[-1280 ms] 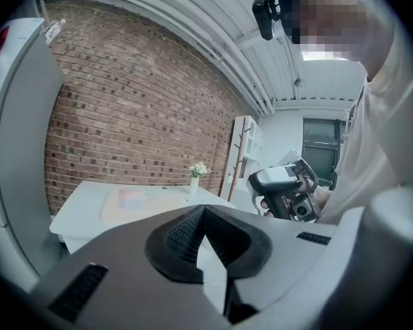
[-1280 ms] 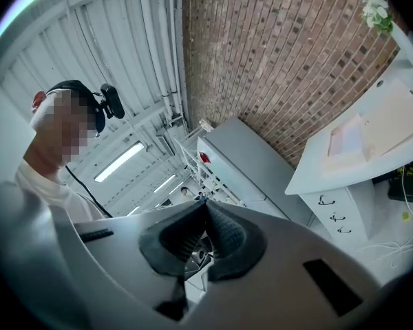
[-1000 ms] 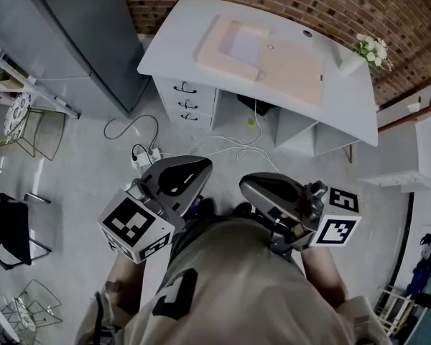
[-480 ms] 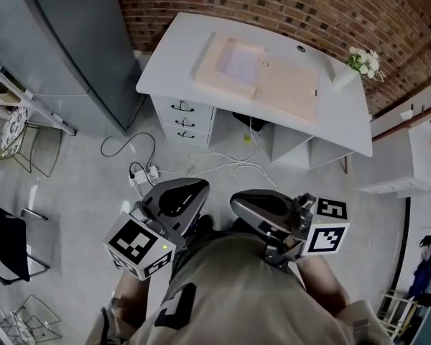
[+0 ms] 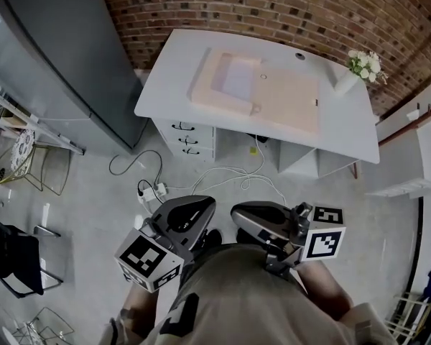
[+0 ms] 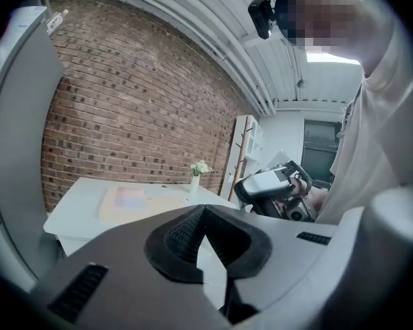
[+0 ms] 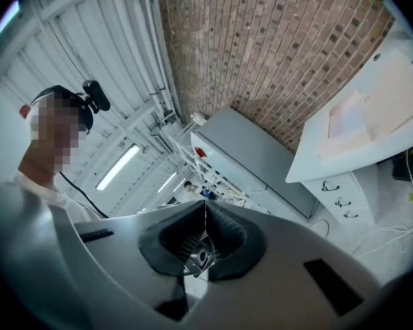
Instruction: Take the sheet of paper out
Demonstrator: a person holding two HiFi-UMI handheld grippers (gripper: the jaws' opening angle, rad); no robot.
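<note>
- While we stand well back from the worktop, a dark chair (image 5: pixel 7 254) sits at the left edge of the floor (image 5: pixel 93 192). A tall grey cabinet (image 5: pixel 65 56) rises beyond it, up against the brick wall (image 5: pixel 273 6).
- A white power strip (image 5: pixel 151 191) lies on the floor to the right of the chair. White cables (image 5: pixel 233 172) trail from it toward the worktop.
- Our left tool (image 5: pixel 203 205) is held close to our body, near the bottom of the head view. In the left gripper view its pads (image 6: pixel 184 234) meet at the tip, so it is closed with nothing between them.
- The white worktop (image 5: pixel 345 124) stands against the brick wall, far from both tools. A set of drawers (image 5: pixel 189 139) sits under its left end.
- A beige mat (image 5: pixel 287 99) lies flat on the worktop. The sheet of paper (image 5: pixel 238 80), pale lilac, rests on the mat's left part inside a raised beige border, and neither tool touches it.
- Our right tool (image 5: pixel 238 213) is just beside the left one, also close to our body. The right gripper view shows its pads (image 7: pixel 225 232) pressed together, closed on nothing.
- A white vase of flowers (image 5: pixel 347 83) stands at the worktop's far right corner, apart from the mat.
</note>
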